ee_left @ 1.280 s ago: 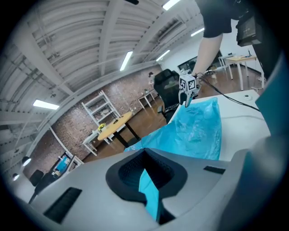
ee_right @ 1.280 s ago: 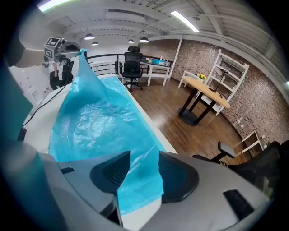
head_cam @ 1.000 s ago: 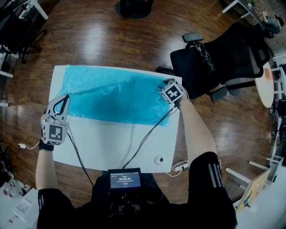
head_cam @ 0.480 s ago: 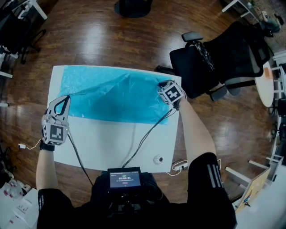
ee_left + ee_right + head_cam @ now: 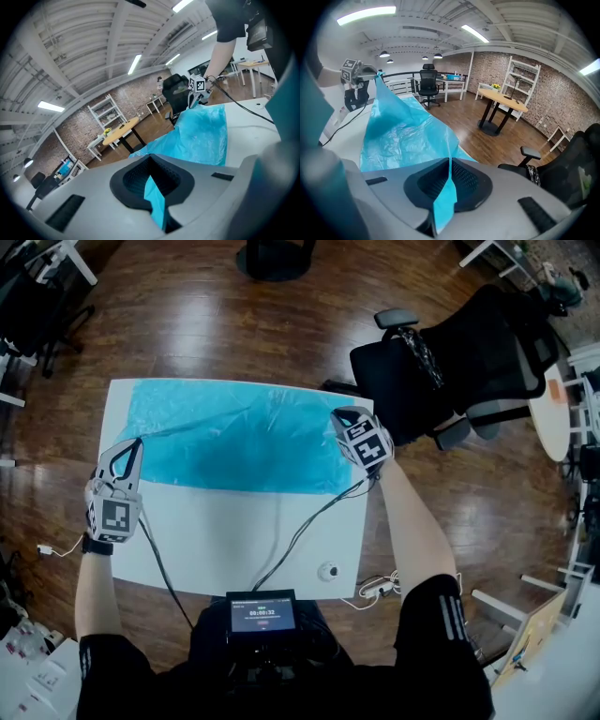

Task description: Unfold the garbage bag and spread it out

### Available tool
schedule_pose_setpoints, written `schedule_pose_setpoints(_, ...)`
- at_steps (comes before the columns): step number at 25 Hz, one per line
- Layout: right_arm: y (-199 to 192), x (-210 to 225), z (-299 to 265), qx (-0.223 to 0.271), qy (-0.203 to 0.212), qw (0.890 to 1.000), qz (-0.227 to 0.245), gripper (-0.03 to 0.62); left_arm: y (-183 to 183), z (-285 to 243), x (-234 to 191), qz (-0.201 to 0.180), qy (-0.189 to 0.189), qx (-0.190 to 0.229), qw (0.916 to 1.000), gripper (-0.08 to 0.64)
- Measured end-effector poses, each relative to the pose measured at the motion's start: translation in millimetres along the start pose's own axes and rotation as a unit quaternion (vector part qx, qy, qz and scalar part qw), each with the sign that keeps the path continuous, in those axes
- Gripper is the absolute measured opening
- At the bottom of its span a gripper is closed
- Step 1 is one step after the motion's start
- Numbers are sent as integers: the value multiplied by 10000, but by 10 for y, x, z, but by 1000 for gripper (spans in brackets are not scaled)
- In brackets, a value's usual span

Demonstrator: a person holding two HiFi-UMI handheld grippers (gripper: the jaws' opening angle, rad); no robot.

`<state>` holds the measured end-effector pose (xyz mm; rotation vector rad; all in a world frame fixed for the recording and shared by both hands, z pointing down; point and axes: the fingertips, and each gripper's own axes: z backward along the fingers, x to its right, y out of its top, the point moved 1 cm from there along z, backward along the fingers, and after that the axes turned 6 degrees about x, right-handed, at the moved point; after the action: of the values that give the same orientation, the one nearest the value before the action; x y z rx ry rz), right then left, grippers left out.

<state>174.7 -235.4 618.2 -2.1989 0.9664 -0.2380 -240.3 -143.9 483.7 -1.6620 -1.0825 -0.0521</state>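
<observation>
A thin blue garbage bag lies spread across the far half of the white table. My left gripper is shut on the bag's near left corner; in the left gripper view a strip of blue film is pinched in its jaws. My right gripper sits at the bag's right end. Its jaws have just been closing, and a fold of the bag is now clamped between them. The film runs taut from that grip up to the left gripper.
A black office chair stands close to the table's far right corner. Cables run over the near half of the table to a small screen at my chest. A small round object lies near the front edge. Wooden floor surrounds the table.
My right gripper has shut on the bag's right end and lifted a little, raising that end off the table. The left gripper has stayed in place.
</observation>
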Motion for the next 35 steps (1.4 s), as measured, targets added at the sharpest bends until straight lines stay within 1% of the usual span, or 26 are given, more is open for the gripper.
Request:
schedule_pose_setpoints(4, 87, -81, 227, 238, -166, 9994, 164, 31, 5, 82, 8, 66, 101, 4, 9999, 6)
schedule_pose_setpoints(10, 284, -205, 696, 799, -486, 9949, 390, 23, 27, 219, 70, 175, 264, -13, 9995, 6)
schedule_pose_setpoints(15, 433, -476, 1142, 1251, -695, 9868, 759, 23, -33, 420, 92, 295, 456, -95, 9985, 6)
schedule_pose_setpoints(21, 450, -772, 1605, 1611, -986, 9756, 1121, 23, -111, 732, 174, 512, 661, -199, 9963, 6)
schedule_pose_setpoints(27, 383, -1131, 2009, 1944, -1088, 9692, 1054, 23, -176, 1090, 336, 615, 800, -287, 9945, 6)
schedule_pose_setpoints(35, 85, -1589, 2396, 2065, -1130, 9678, 896, 23, -243, 1522, 639, 692, 904, -451, 9925, 6)
